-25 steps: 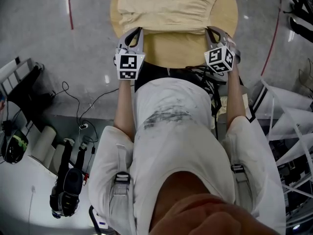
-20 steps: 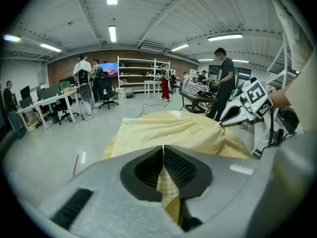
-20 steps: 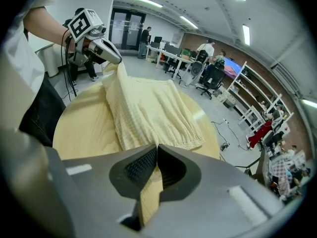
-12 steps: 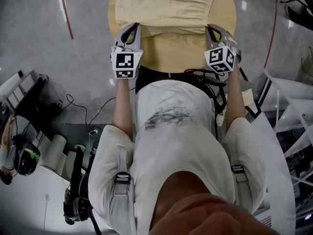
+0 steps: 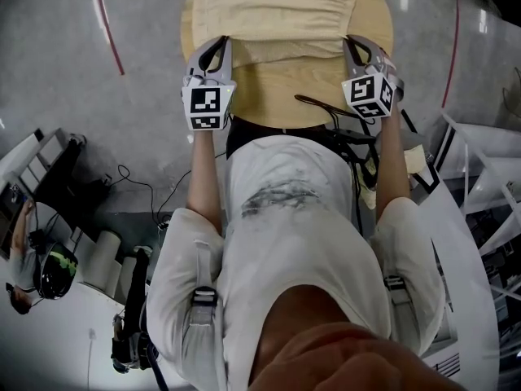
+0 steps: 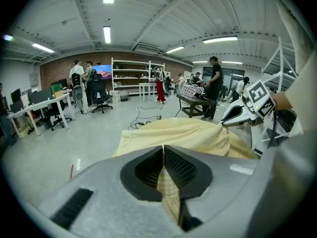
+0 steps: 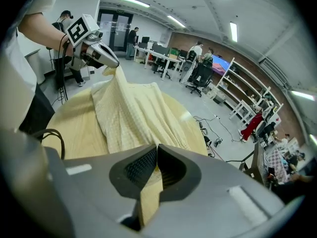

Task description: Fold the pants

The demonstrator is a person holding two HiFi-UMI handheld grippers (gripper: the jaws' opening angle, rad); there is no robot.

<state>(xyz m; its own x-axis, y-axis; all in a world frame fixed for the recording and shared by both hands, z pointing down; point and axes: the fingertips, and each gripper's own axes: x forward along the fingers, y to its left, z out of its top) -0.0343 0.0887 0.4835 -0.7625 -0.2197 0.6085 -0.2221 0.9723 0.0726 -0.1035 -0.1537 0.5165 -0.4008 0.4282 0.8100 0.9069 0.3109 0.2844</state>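
Observation:
Pale yellow pants (image 5: 273, 10) lie across the far half of a round wooden table (image 5: 285, 96). In the head view my left gripper (image 5: 218, 44) and right gripper (image 5: 352, 42) each pinch the near edge of the cloth, one at each corner. The left gripper view shows its jaws (image 6: 163, 168) shut on a strip of the yellow fabric, with the pants (image 6: 183, 133) rising toward the right gripper (image 6: 224, 124). In the right gripper view the jaws (image 7: 155, 168) are likewise shut on the cloth. From there the pants (image 7: 133, 108) drape up to the left gripper (image 7: 115, 65).
A black cable (image 5: 326, 108) loops over the table's near edge by my right arm. White metal frames (image 5: 480, 161) stand at the right, and a desk with a headset (image 5: 50, 271) at the lower left. People, desks and shelves (image 6: 131, 76) fill the room behind.
Both grippers have carried the near edge of the pants a little farther over the table, away from my body. The black cable now shows on the tabletop.

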